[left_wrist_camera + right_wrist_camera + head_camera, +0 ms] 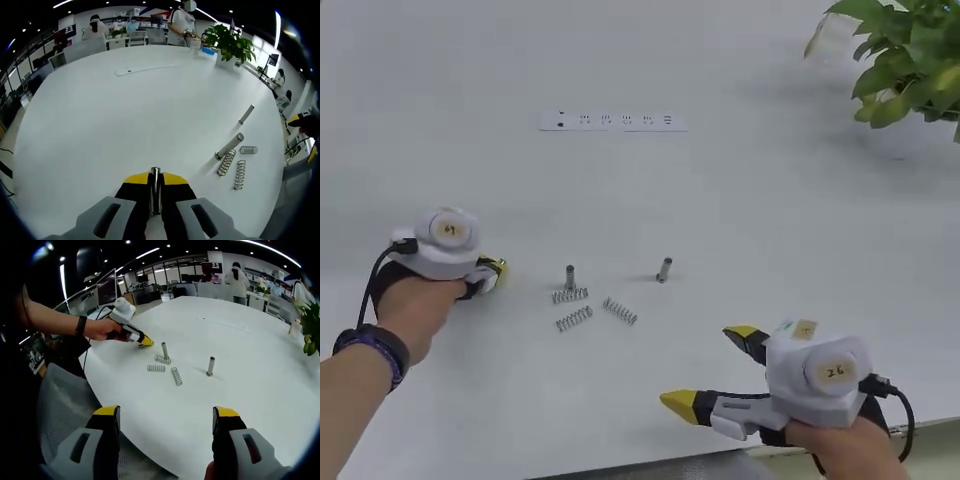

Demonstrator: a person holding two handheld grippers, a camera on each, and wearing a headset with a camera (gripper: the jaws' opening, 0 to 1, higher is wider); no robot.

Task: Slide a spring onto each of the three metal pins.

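White bench (740, 210): left gripper (155, 176) clenched on a pin (155, 196), right gripper (166, 411) released. Springs (574, 318) loose near front edge, none threaded; next, right picks one, aligns coaxially.

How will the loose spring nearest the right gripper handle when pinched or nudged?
The spring lies on its side on the smooth table, so a nudge would probably roll or skid it. Its thin open coils suggest it is light and may squash, or pop from the jaws of the right gripper, if pinched across.
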